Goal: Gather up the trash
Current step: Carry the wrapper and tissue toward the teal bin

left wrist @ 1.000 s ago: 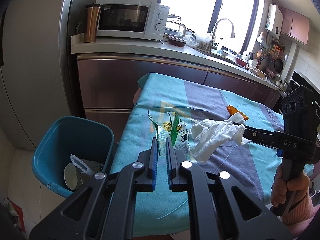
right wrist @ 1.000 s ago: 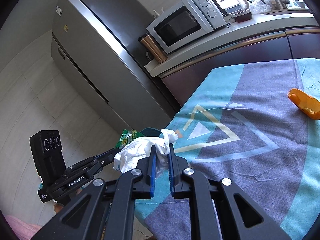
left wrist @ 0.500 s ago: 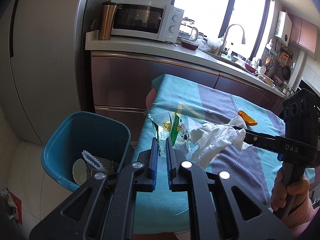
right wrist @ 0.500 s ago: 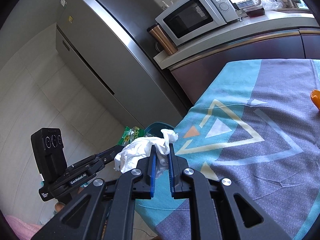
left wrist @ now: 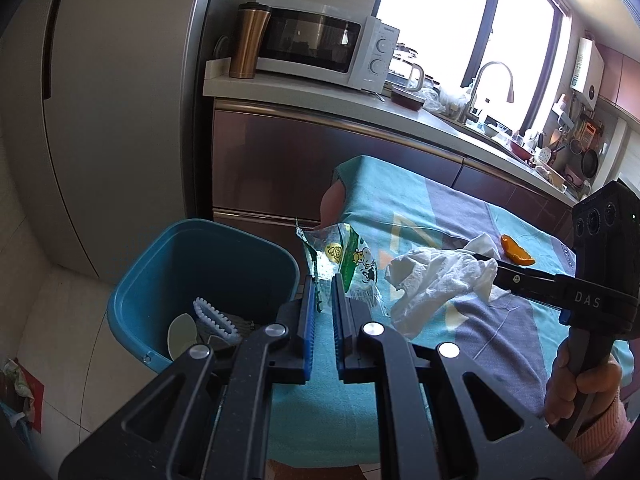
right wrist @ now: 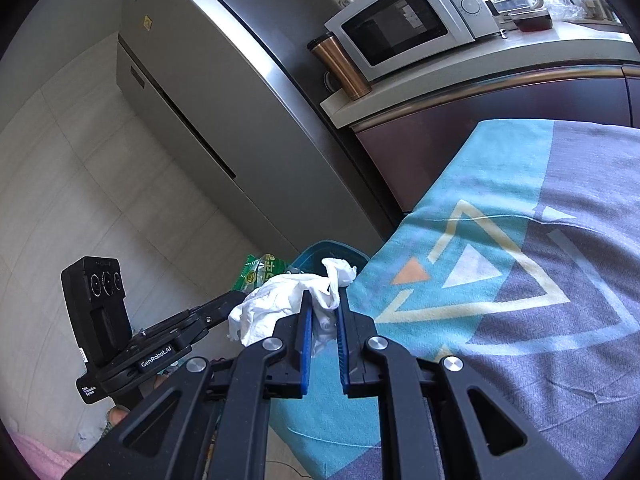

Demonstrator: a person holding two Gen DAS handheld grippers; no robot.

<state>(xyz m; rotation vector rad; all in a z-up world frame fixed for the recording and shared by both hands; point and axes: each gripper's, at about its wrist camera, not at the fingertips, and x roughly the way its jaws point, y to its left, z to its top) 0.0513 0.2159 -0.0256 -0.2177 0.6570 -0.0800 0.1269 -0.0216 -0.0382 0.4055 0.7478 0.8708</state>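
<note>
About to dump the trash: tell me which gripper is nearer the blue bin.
Left. The left gripper, shut on the green wrapper, is right beside the blue bin's rim. The right gripper, shut on the crumpled tissue, is farther off over the tablecloth.

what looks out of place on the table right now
One orange peel lies loose on the patterned tablecloth, the only scrap there not in a gripper. The left gripper holds a torn snack wrapper and the right gripper a crumpled tissue, both near the blue bin.
</note>
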